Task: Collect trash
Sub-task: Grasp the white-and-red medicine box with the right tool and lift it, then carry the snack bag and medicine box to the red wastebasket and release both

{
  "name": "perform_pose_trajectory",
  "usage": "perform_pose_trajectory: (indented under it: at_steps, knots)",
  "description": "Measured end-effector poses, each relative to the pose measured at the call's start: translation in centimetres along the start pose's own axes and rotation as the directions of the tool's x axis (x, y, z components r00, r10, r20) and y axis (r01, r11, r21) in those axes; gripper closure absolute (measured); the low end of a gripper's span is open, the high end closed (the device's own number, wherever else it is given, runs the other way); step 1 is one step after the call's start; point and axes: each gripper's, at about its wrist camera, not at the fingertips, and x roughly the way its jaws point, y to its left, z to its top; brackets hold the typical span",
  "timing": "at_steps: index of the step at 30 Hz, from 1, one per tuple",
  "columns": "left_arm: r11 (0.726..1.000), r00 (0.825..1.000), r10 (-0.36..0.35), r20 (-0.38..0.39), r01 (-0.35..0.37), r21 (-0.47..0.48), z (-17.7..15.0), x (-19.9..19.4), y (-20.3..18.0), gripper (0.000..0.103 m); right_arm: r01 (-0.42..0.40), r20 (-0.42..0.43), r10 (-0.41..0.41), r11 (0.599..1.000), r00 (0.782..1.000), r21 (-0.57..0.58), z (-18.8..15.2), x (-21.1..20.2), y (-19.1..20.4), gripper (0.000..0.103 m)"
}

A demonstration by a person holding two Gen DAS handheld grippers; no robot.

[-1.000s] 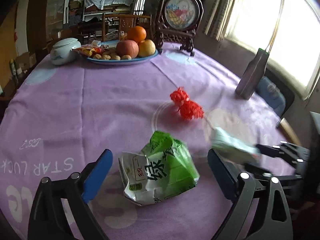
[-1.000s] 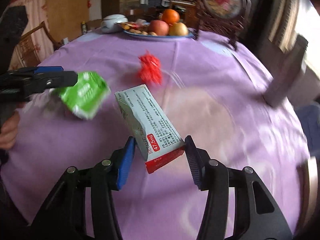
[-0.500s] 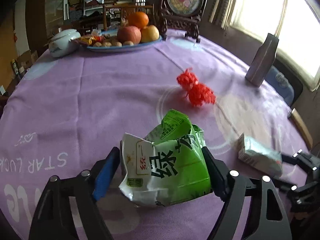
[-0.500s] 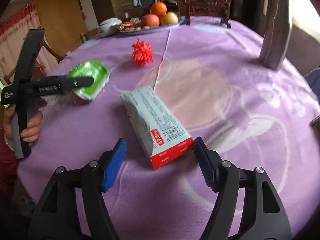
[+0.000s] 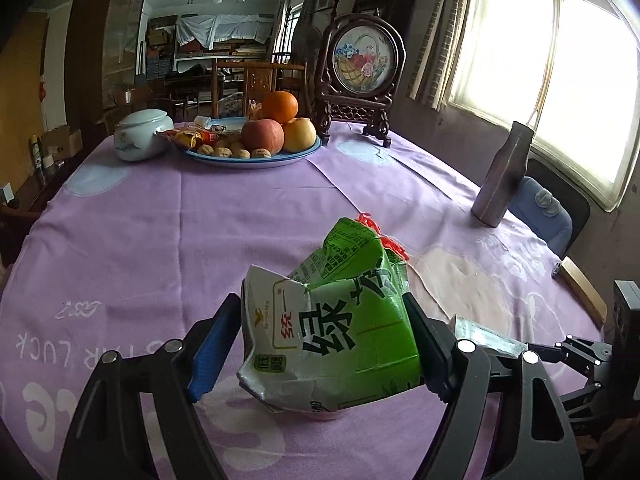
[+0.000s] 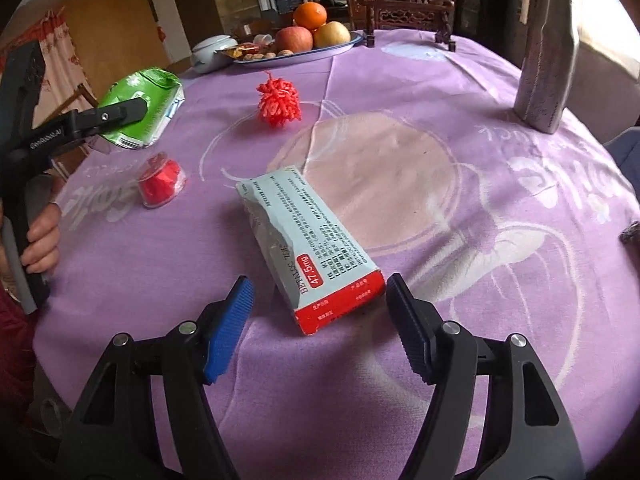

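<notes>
Each gripper is a black plastic frame of two arms with long cut-outs, fastened by round silver screw heads at the pivots. The left gripper (image 5: 322, 354) and the right gripper (image 6: 318, 318) both carry ribbed blue pads (image 6: 228, 328) on the fingers' inner faces. The left one's black side bar bears small white lettering (too small to read surely), and its handle has a grey strip. A dark red sleeve (image 6: 12, 320) shows below the hand (image 6: 40, 240).
</notes>
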Motion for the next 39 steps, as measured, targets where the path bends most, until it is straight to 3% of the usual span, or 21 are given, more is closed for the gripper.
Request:
perform_pose_trajectory:
  at_steps: [1,3,4,7,15,18,22,28,39]
  knots:
    - [1.000,1.000,-0.002,-0.003,0.002,0.005,0.0,0.1,-0.1,0.024,0.017,0.004,-0.017,1.000,1.000,-0.013,0.0,0.0,0.3,0.038]
    - [1.000,1.000,-0.004,-0.003,0.004,0.013,-0.1,-0.1,-0.2,0.024,0.041,0.009,-0.041,0.999,0.999,-0.031,-0.2,0.0,0.6,0.054]
    - [1.000,1.000,-0.004,0.000,0.004,0.017,-0.1,-0.1,-0.3,0.024,0.047,0.009,-0.047,0.998,0.999,-0.033,-0.3,0.0,0.7,0.055]
    - [1.000,1.000,-0.005,0.012,0.004,0.026,-0.3,-0.4,-0.4,0.024,0.084,0.118,-0.080,0.996,0.990,-0.028,-0.9,-1.6,1.1,0.056]
    - [0.998,0.997,-0.055,0.046,0.054,0.016,-1.7,-2.6,-2.0,0.024,0.059,0.242,-0.076,0.995,0.967,0.077,-4.7,-5.9,-0.3,0.056]
    - [0.997,0.995,-0.066,0.081,0.062,0.044,-3.2,-4.1,-4.9,0.024,0.056,0.265,-0.091,0.989,0.960,0.135,-5.7,-8.0,-2.2,0.056]
    - [0.993,0.993,-0.096,0.073,0.090,0.079,-4.8,-4.9,-8.6,0.024,0.047,0.312,-0.106,0.981,0.944,0.191,-7.1,-11.3,-4.6,0.056]
    - [0.980,0.983,-0.153,0.105,0.137,0.141,-6.7,-6.9,-14.8,0.024,0.068,0.392,-0.166,0.966,0.905,0.251,-10.3,-16.3,-7.1,0.056]
    - [0.944,0.960,-0.247,0.129,0.209,0.254,-10.2,-10.7,-23.8,0.024,0.098,0.464,-0.259,0.934,0.847,0.343,-18.6,-24.4,-10.4,0.056]
